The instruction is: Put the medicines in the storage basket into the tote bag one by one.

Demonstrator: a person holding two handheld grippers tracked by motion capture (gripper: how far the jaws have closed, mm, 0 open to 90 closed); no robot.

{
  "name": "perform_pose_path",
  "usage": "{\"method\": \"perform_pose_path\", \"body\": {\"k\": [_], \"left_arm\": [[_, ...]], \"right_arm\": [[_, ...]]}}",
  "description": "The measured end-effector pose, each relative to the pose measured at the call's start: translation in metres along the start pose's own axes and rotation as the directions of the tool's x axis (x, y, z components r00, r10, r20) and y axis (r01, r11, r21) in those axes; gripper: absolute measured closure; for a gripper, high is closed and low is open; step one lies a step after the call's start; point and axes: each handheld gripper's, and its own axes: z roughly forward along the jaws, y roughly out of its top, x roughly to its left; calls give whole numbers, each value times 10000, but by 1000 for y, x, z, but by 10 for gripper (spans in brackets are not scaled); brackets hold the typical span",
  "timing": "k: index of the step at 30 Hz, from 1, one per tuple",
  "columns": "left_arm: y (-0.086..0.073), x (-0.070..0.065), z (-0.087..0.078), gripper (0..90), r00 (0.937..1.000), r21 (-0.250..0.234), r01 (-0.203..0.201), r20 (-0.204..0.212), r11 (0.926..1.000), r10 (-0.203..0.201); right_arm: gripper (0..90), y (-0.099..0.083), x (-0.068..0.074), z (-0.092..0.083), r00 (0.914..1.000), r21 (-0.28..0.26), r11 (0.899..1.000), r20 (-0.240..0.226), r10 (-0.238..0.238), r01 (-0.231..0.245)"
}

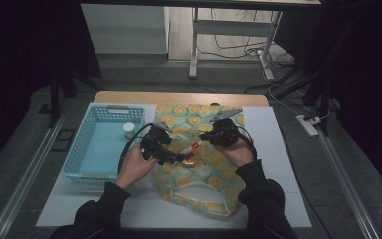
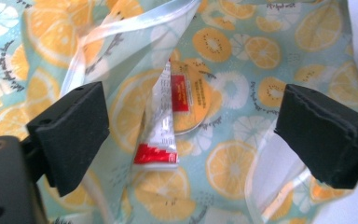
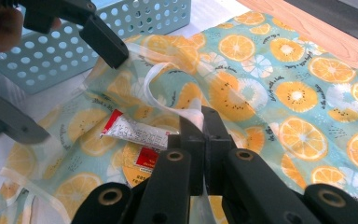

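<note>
The left gripper [image 2: 191, 135] has its two black jaws spread wide apart, one at each side of the view. Between them hangs a small red-and-white sachet [image 2: 161, 128], tilted, its red end lowest. Behind it lies a round orange-labelled lid or tin [image 2: 198, 100], partly covered by the sachet. Both sit over a pale green bag [image 2: 261, 51] printed with orange slices, with its translucent handle strap [image 2: 135, 23] looping across the top.

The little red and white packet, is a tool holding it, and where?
Yes. The right tool is shut on one end of the small red and white plastic sachet, above the citrus-print bag. The left tool is open, holding nothing.
</note>
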Motion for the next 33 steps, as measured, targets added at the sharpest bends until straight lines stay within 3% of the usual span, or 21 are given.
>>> {"method": "perform_pose_path", "body": {"k": [8,14,24,33], "left_arm": [[-9,16,-22,31,9998,-579,11,-173,9983,-21],[-16,31,-37,19,9990,-741,405,-132,9964,-416],[-33,56,-58,0,9920,-884,542,-1088,9946,-637],[-47,76,-74,7,9821,-911,1006,-1505,9908,-1135]], "right_arm": [[898,0,0,0,10000,8,10000,-5,3,-3],[898,0,0,0,10000,12,10000,0,-1,1],[899,0,0,0,10000,13,10000,-1,-1,1],[898,0,0,1,10000,17,10000,-13,13,-13]]}}
